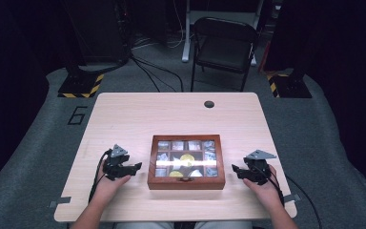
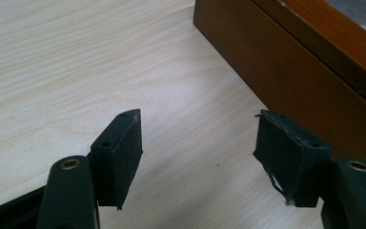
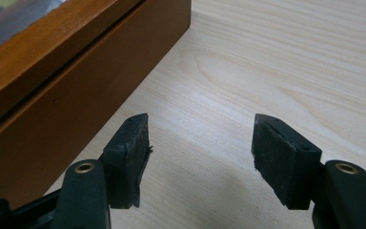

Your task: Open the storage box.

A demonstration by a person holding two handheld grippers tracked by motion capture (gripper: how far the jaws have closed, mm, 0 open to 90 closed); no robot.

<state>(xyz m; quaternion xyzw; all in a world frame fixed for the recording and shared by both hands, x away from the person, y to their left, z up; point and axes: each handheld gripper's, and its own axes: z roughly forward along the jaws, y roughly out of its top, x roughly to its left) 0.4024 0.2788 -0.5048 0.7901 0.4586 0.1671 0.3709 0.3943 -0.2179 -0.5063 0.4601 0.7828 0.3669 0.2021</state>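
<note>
- Wooden counter [image 1: 124,114] carries the box [image 1: 186,182] at centre frame.
- Left gripper [image 1: 134,168] and right gripper [image 1: 235,171] flank it, jaws apart, empty.
- Probably lid-opening: approach both sides evenly.

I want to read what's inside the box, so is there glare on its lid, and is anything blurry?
High view: a bright glare band crosses the glass lid of the box, washing out its middle row. Left gripper view and right gripper view: sharp near the jaws, the box softens toward the picture's edge.
</note>
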